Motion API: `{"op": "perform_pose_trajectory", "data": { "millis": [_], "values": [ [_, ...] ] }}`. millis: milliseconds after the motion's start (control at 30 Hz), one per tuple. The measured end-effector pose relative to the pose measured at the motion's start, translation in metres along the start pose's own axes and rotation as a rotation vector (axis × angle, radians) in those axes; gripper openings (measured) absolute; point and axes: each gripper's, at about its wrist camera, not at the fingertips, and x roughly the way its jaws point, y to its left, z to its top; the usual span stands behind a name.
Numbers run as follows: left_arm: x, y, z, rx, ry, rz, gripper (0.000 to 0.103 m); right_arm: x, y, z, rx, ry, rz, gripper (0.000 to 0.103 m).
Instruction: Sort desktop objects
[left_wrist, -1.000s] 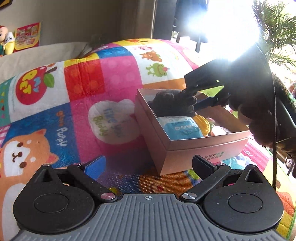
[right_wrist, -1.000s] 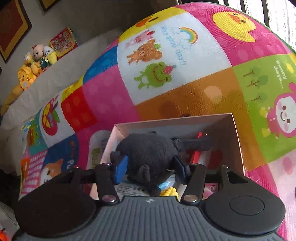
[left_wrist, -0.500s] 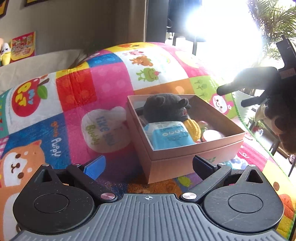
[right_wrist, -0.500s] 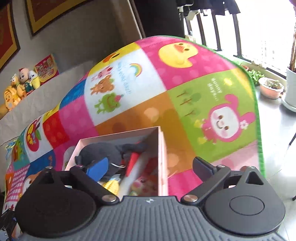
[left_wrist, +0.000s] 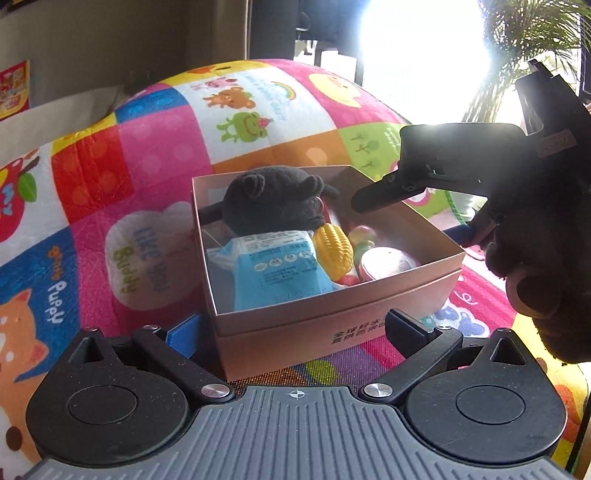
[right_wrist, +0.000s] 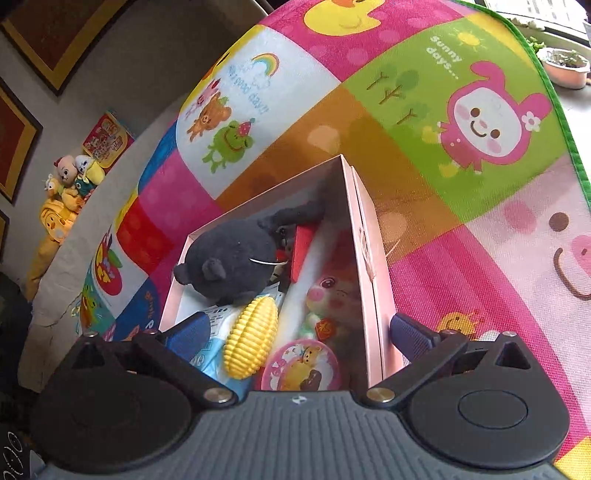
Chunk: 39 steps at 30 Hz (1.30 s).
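In the left wrist view, a pink cardboard box (left_wrist: 332, 325) is seen at the centre of the frame on a colourful play mat (left_wrist: 110, 184). A dark plush toy (left_wrist: 273, 199), a blue packet (left_wrist: 273, 269) and a yellow toy corn (left_wrist: 332, 249) are packed inside it. The left gripper (left_wrist: 295, 328) is spread wide at the bottom edge, with nothing gripped. The right gripper (left_wrist: 376, 197) is seen at the right, above the box. In the right wrist view, the box (right_wrist: 365, 240) is seen from above at the centre, the plush toy (right_wrist: 236, 262) in its upper left part, the corn (right_wrist: 251, 338) below it. The right gripper (right_wrist: 295, 332) is being opened, its jaws wide with nothing clasped.
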Motion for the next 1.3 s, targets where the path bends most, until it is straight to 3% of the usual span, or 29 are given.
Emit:
{"op": "perform_pose_trajectory", "data": {
  "millis": [233,400,567,967,1067,1133,1200,1300],
  "values": [
    [-0.022,0.032,-0.008,-0.066,-0.003,0.064,0.103,0.017,0.04,-0.017,-0.109,0.024,-0.046,0.103],
    [-0.033,0.071,-0.015,-0.116,-0.013,0.18,0.103,0.045,0.083,-0.029,-0.172,0.054,0.021,0.103],
    [-0.032,0.088,-0.013,-0.148,-0.027,0.198,0.103,0.069,0.115,-0.03,-0.19,0.042,0.033,0.103],
    [-0.035,0.084,-0.017,-0.11,-0.012,0.216,0.103,0.056,0.102,-0.049,-0.198,0.062,0.079,0.103],
    [-0.04,0.088,-0.028,-0.156,0.048,0.212,0.103,0.043,0.094,-0.055,-0.171,0.056,0.093,0.103],
    [-0.043,0.092,-0.042,-0.217,0.08,0.238,0.103,0.028,0.088,-0.068,-0.196,0.0,0.019,0.103],
    [-0.046,0.094,-0.058,-0.255,0.05,0.273,0.103,0.014,0.084,-0.087,-0.261,-0.056,-0.085,0.103],
    [-0.046,0.093,-0.062,-0.293,0.015,0.324,0.103,0.01,0.082,-0.121,-0.393,-0.055,-0.193,0.103]
  ]
}}
